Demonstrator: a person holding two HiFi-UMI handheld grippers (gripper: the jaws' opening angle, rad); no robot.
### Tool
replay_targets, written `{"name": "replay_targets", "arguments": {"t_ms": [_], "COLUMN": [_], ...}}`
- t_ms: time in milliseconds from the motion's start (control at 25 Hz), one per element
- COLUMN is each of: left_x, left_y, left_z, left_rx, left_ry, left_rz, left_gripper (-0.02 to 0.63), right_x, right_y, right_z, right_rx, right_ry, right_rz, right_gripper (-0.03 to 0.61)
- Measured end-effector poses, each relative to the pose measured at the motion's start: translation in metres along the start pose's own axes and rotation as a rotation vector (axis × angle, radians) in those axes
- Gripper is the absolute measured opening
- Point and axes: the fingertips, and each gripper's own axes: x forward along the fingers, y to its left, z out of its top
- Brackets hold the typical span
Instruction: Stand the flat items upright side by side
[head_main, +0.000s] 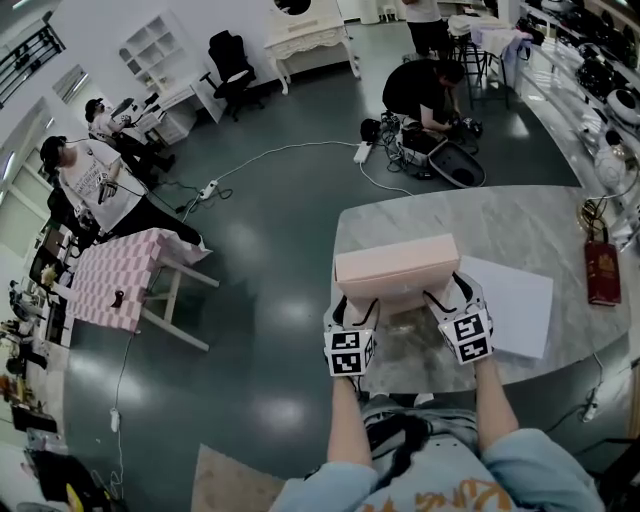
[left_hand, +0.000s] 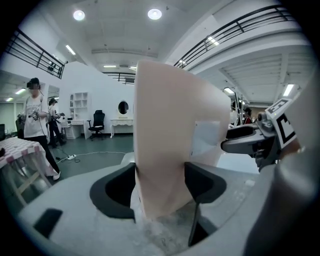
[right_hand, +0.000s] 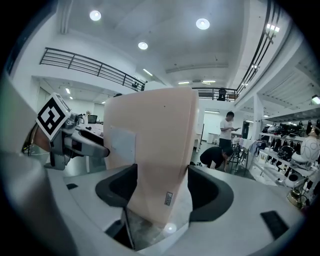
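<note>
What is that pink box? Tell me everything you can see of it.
The pink box is a pale, matte, cardboard-looking flat carton, closed, with a white label on one face. It stands upright on a long edge at the near side of the marble table. The left claw and right claw clamp its two ends.

The box (head_main: 397, 268) is standing upright by the front left corner of the table (head_main: 520, 215). The left gripper (head_main: 356, 302) is holding its left end, the right gripper (head_main: 446, 296) its right end. A flat sheet (head_main: 510, 305) is lying just right of it. A bag (head_main: 602, 272) is standing at the right edge.
</note>
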Motion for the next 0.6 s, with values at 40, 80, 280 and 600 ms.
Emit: {"name": "replay_targets", "arguments": {"t_ms": [40, 80, 280, 600], "left_x": [0.000, -0.001, -0.001, -0.006], "left_y": [0.001, 0.002, -0.002, -0.009], "left_z": [0.001, 0.002, 0.002, -0.002], "left_rx": [-0.015, -0.028, -0.057, -0.068], "left_ry": [-0.004, -0.009, -0.023, -0.024], "left_rz": [0.004, 0.009, 0.032, 0.048], "left_gripper": [0.322, 0.320, 0.293, 0.280], "right_x": [0.000, 0.000, -0.002, -0.009], "right_y": [-0.001, -0.002, -0.007, -0.011], "right_z": [0.001, 0.002, 0.004, 0.001], "right_rx": [0.009, 0.017, 0.044, 0.067], "right_ry": [-0.007, -0.016, -0.044, -0.056], "right_rz": [0.003, 0.006, 0.027, 0.030], "right_gripper": [0.310, 0.310, 0.310, 0.297]}}
